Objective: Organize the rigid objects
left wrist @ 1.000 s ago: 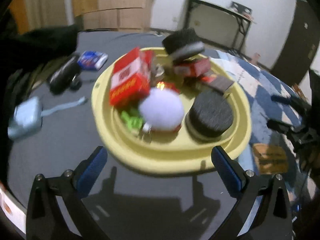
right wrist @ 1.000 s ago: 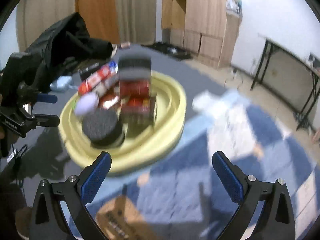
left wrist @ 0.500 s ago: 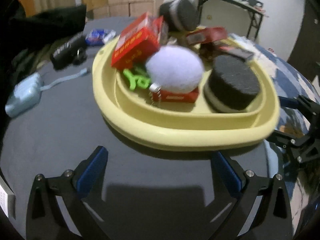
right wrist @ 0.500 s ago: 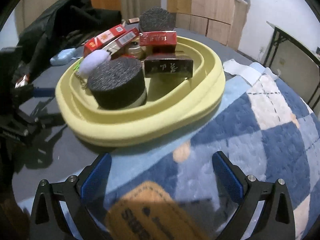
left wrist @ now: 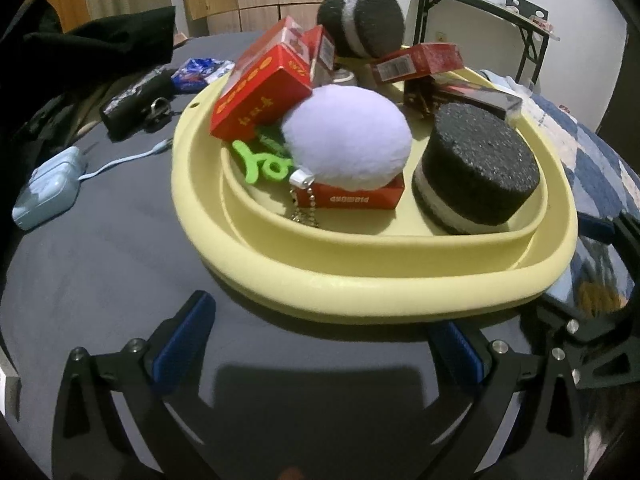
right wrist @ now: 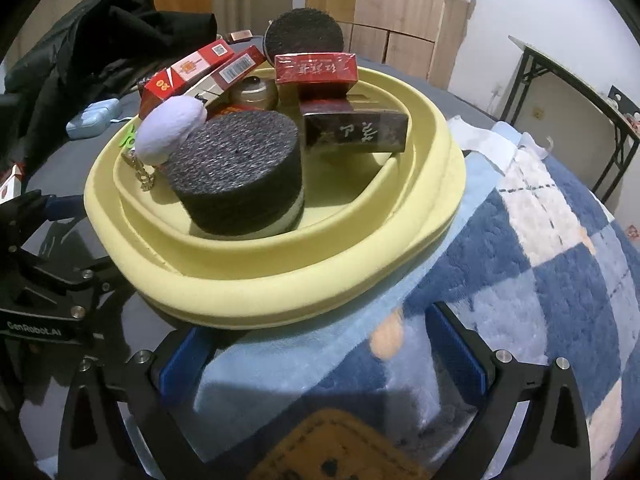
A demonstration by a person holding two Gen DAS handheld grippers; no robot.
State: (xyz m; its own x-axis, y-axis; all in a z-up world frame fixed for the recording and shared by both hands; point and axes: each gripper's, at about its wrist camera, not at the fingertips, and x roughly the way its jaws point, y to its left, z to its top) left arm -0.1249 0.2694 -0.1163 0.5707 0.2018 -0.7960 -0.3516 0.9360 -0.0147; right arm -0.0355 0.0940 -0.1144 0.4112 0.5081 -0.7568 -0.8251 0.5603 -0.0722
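A yellow tray (left wrist: 360, 292) sits on a dark worktop (left wrist: 100, 272), its right edge over a blue checked blanket (right wrist: 560, 280). It is piled with red boxes (left wrist: 260, 92), a lilac pompom (left wrist: 348, 140), a green clip (left wrist: 260, 160) and two black foam pucks (left wrist: 480, 168), one at the front and one tilted at the back. The left gripper (left wrist: 320, 348) and right gripper (right wrist: 320, 352) each face the tray's near rim with fingers spread wide, holding nothing; a pale blue case (left wrist: 48, 192) lies on the worktop to the tray's left.

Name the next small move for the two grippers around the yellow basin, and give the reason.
Probably ease both in to grip the yellow basin's rim. The left gripper and right gripper are open and empty, each low at the rim's near edge on different sides.
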